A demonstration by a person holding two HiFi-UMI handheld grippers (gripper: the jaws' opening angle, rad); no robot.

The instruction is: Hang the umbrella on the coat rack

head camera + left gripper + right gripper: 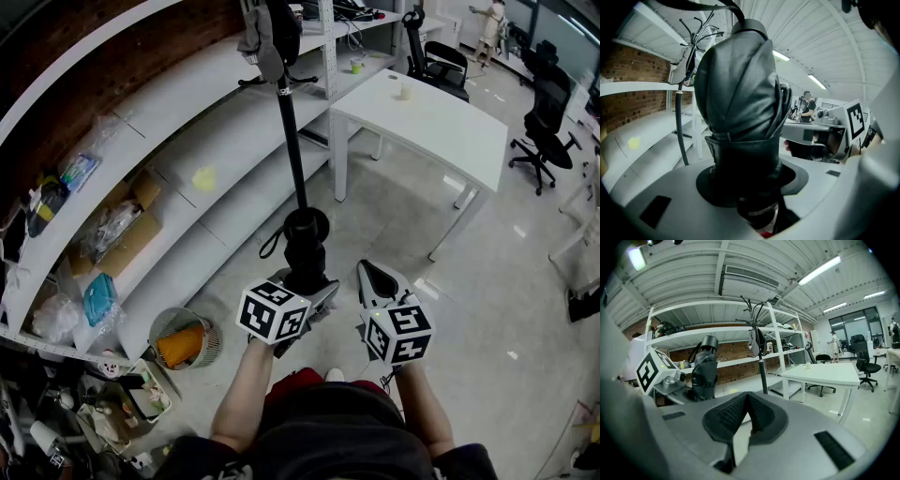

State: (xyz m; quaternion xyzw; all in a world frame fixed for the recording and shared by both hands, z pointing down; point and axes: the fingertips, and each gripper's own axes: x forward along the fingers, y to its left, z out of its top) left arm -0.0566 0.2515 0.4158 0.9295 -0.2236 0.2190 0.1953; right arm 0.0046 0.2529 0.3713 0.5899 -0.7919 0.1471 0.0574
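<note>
A folded black umbrella stands upright in my left gripper, whose jaws are shut on its lower end. In the left gripper view the umbrella fills the middle, its sleeve wedged between the grey jaws of the left gripper. The black coat rack rises just beyond the umbrella, its hooks up at the left, with a grey bag hanging from it. My right gripper is beside the left one, shut with nothing in it. Its pads meet at the tips.
White shelving with boxes and bags runs along the brick wall at the left. A white table stands right of the rack, with office chairs behind it. A wire basket sits on the floor at lower left.
</note>
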